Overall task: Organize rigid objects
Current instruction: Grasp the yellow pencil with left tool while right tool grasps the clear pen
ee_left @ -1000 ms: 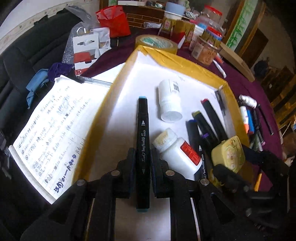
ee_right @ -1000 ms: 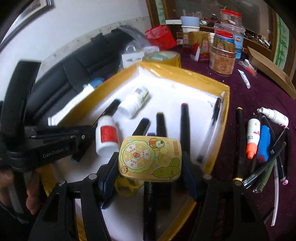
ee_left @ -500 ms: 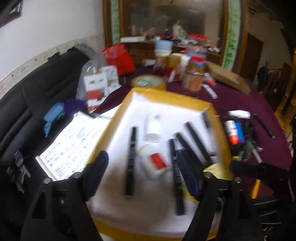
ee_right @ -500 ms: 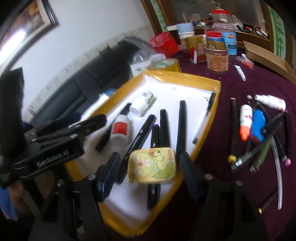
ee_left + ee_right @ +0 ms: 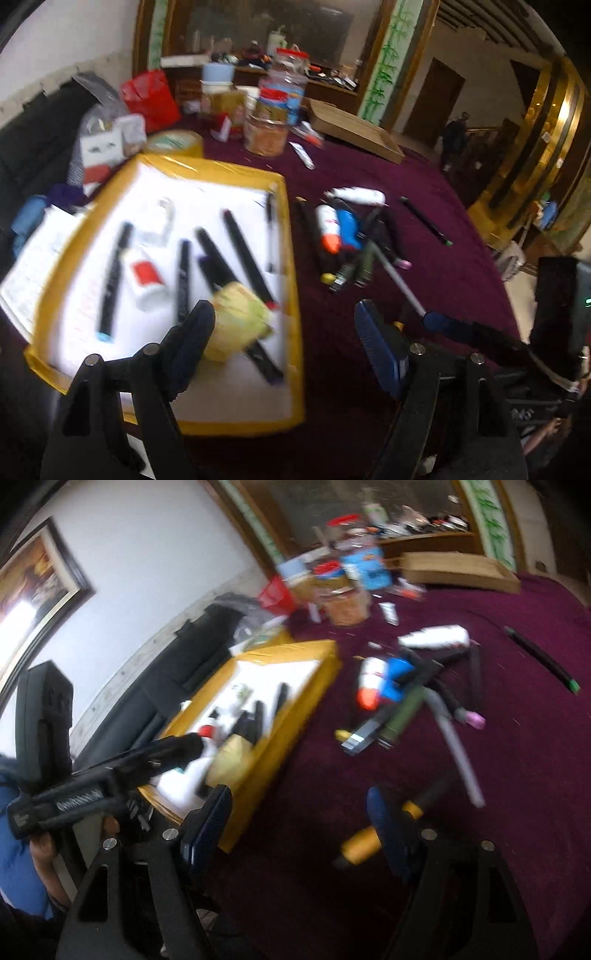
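Maroon cloth over the worktop (image 5: pixel 461 258), slack enough to snag a dragged pen. Yellow-rimmed tray (image 5: pixel 291 258) at the left, already carrying the black markers (image 5: pixel 243 254), two white bottles (image 5: pixel 146 277) and the yellow tin (image 5: pixel 236 325) near its front edge. Loose heap of pens and markers (image 5: pixel 354 240) beside the tray on the cloth, not yet sorted; one dark pen (image 5: pixel 424 219) well apart to the right. Left gripper (image 5: pixel 284 343) spread wide and empty, hanging over the tray's front right corner. Right gripper (image 5: pixel 299 827) empty too, jaws opening, just beside a yellow-banded marker (image 5: pixel 384 827) on the cloth. Likely trouble: both grippers close together and blurred, so risk of knocking one against the other; risk of clipping the tray rim and shaking the tin or bottles out; risk of pinching several crossed pens at once from the heap, or flicking a round barrel off across the cloth.
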`<state>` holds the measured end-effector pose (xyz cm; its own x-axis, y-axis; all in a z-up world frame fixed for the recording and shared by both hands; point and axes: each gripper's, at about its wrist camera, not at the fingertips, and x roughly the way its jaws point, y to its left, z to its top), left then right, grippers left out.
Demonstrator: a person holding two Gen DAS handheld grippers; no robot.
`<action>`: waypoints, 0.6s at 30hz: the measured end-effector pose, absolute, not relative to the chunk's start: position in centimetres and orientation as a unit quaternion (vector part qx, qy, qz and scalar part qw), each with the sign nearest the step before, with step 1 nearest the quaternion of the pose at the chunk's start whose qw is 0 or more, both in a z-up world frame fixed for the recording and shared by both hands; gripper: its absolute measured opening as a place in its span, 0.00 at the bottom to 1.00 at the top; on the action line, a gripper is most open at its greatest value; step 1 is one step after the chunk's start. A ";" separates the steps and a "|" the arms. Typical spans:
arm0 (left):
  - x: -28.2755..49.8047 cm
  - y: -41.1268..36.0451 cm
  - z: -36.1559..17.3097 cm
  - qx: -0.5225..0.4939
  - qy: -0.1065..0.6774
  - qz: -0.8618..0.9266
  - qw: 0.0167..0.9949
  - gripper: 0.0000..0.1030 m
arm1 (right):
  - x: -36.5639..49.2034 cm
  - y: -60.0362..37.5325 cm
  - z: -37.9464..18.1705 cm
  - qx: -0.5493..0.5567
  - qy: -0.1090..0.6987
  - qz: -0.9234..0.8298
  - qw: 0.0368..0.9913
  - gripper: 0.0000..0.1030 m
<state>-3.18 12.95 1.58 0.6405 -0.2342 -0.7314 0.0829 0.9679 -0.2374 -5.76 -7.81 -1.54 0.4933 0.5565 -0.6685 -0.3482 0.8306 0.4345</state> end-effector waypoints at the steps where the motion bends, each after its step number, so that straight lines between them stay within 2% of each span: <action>1: -3.2 12.3 1.5 -0.093 0.420 -0.096 0.898 0.76 | -5.8 -8.9 -2.0 0.127 0.434 0.252 0.855 0.68; 2: -3.1 11.5 1.4 -0.090 0.426 -0.105 0.894 0.76 | -5.9 -9.6 -2.3 0.132 0.437 0.243 0.856 0.68; 4: -3.2 10.4 1.4 -0.083 0.430 -0.115 0.892 0.76 | -5.7 -11.2 -2.9 0.146 0.447 0.226 0.853 0.59; 12: -3.7 6.7 1.0 -0.045 0.444 -0.148 0.883 0.76 | -2.6 -14.3 -3.7 0.140 0.457 0.175 0.861 0.48; 16: -3.9 6.2 0.6 -0.034 0.449 -0.153 0.879 0.72 | 1.6 -14.0 -4.7 0.135 0.486 0.176 0.845 0.32; 18: -4.1 6.1 0.6 -0.028 0.450 -0.152 0.880 0.71 | 3.0 -13.6 -5.1 0.127 0.501 0.175 0.838 0.30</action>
